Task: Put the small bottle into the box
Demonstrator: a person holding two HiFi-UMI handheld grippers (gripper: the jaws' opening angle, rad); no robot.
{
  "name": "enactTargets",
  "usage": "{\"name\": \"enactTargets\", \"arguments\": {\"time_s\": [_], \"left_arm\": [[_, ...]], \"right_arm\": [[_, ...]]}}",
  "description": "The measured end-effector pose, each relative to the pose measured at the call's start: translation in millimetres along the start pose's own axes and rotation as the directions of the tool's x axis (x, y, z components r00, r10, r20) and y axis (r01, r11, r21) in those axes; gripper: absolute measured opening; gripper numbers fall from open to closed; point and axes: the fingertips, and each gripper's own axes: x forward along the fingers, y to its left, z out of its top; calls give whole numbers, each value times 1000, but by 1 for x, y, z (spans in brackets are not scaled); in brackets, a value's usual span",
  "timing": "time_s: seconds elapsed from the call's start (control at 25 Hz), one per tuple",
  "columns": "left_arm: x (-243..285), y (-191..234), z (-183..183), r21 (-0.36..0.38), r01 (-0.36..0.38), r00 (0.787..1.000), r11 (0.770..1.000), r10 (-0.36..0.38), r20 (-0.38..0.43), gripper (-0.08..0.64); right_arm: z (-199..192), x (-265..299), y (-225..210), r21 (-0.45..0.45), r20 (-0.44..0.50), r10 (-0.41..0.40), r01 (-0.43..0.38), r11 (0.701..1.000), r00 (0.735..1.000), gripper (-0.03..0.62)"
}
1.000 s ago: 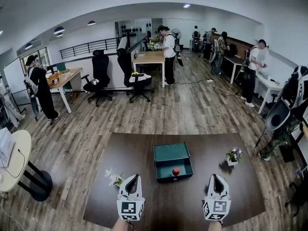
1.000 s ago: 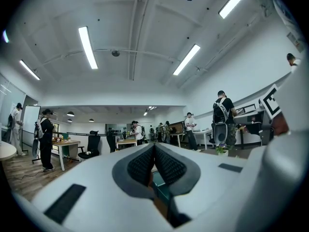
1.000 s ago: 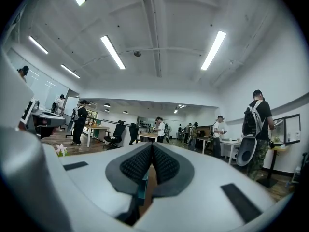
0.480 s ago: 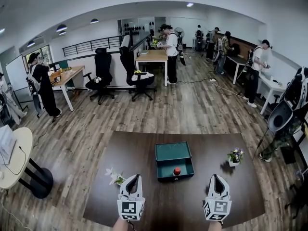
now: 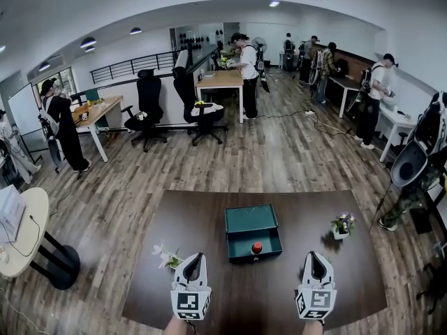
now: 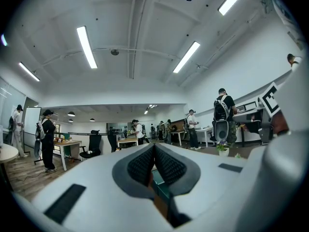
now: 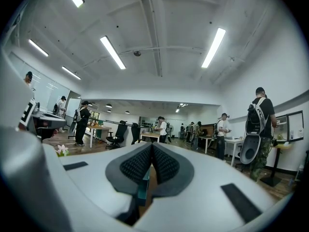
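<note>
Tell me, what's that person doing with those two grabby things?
A person holds a white gripper in each hand over a dark brown table. The left gripper and right gripper both have their jaws together, holding nothing. The small red-capped bottle sits inside the open green box ahead of them.

So the box (image 5: 251,218) is sitting mid-table (image 5: 202,218) with the small bottle (image 5: 256,248) sitting in its near half, a flower pot (image 5: 341,226) standing at 3 o'clock, loose flowers (image 5: 165,257) lying around 8.
</note>
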Motion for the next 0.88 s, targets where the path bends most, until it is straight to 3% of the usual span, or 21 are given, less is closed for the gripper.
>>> {"name": "enactTargets", "arguments": {"time_s": [0.88], "left_arm": [[13, -22, -9, 10, 29, 999, 1000, -29, -15, 2]], "right_arm": [[-22, 0, -15, -41, -53, -15, 13, 999, 999, 0]]}}
